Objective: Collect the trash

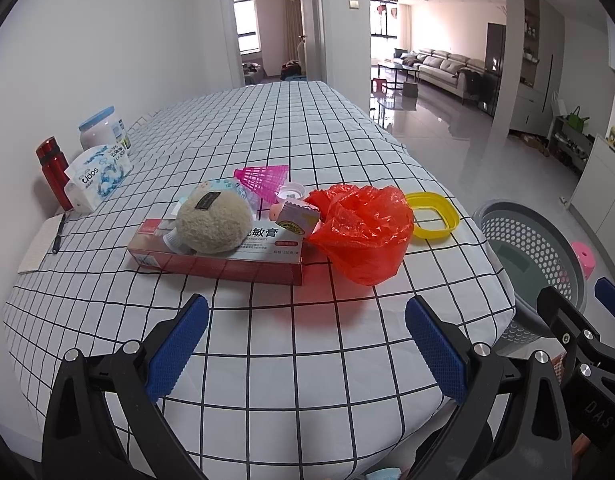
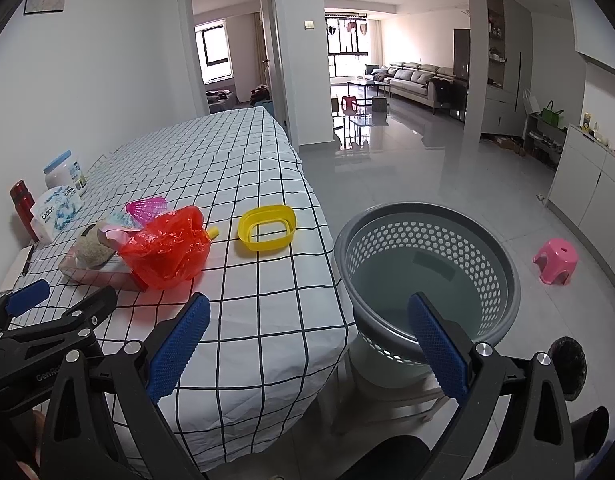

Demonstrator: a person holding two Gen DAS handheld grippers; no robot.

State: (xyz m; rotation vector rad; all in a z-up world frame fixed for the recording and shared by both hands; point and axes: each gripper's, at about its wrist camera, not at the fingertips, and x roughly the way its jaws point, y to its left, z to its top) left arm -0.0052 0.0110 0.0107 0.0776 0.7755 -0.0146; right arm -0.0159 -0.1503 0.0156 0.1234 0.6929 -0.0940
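On tissue pack (image 1: 101, 176): "Ujoos"

White table (image 1: 291, 364) with black-grid cloth, bearing a crumpled red plastic bag (image 1: 363, 232), yellow plastic ring (image 1: 432, 214), red toothpaste box (image 1: 223, 258), tissue pack (image 1: 97, 176), red bottle (image 1: 53, 170) and white jar (image 1: 103, 128).

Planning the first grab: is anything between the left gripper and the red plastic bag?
Nothing visible: bare checked tablecloth lies between the open left gripper and the red plastic bag. The toothpaste box sits beside it.

Bright window daylight (glaring), floor reflections, perhaps soft, warped edges
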